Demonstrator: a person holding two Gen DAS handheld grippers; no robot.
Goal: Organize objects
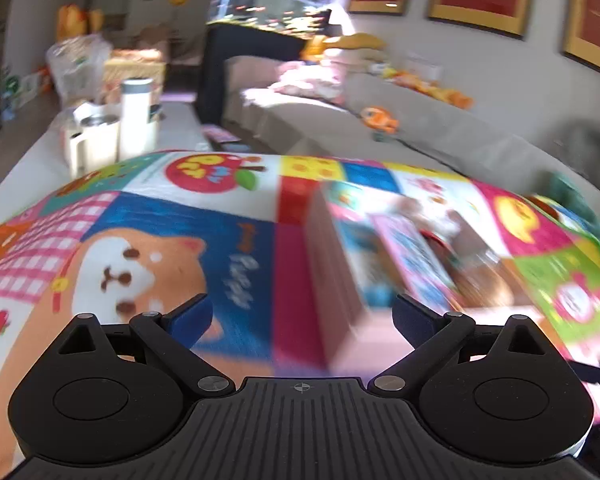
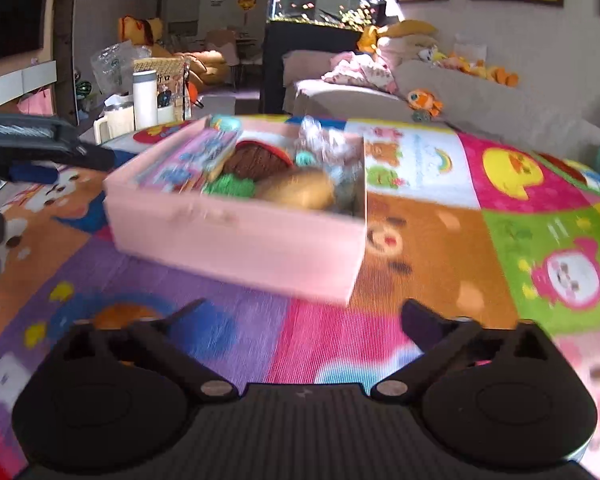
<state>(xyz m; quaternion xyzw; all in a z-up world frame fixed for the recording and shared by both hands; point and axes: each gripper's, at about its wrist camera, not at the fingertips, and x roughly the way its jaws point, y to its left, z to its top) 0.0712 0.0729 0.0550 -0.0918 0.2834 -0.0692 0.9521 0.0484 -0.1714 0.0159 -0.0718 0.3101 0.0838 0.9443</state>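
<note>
A pink open box (image 2: 236,240) sits on a colourful cartoon play mat (image 2: 420,248). Inside it lie a pink picture booklet (image 2: 188,160), a brown knitted piece (image 2: 256,160), a green yarn ball (image 2: 228,186), a tan oval toy (image 2: 300,190) and crinkled clear wrapping (image 2: 328,144). My right gripper (image 2: 304,316) is open just short of the box's near wall, with nothing between its fingers. My left gripper (image 1: 302,312) is also open and empty, with the blurred box (image 1: 340,280) just ahead and to its right. The left gripper (image 2: 60,148) also shows at the left edge of the right wrist view, beside the box.
A grey sofa (image 2: 480,96) with plush toys runs along the right wall behind the mat. A white jug (image 1: 88,144) and a white flask (image 1: 136,116) stand on a low table beyond the mat's far left. A fish tank (image 2: 320,4) on a dark cabinet stands further back.
</note>
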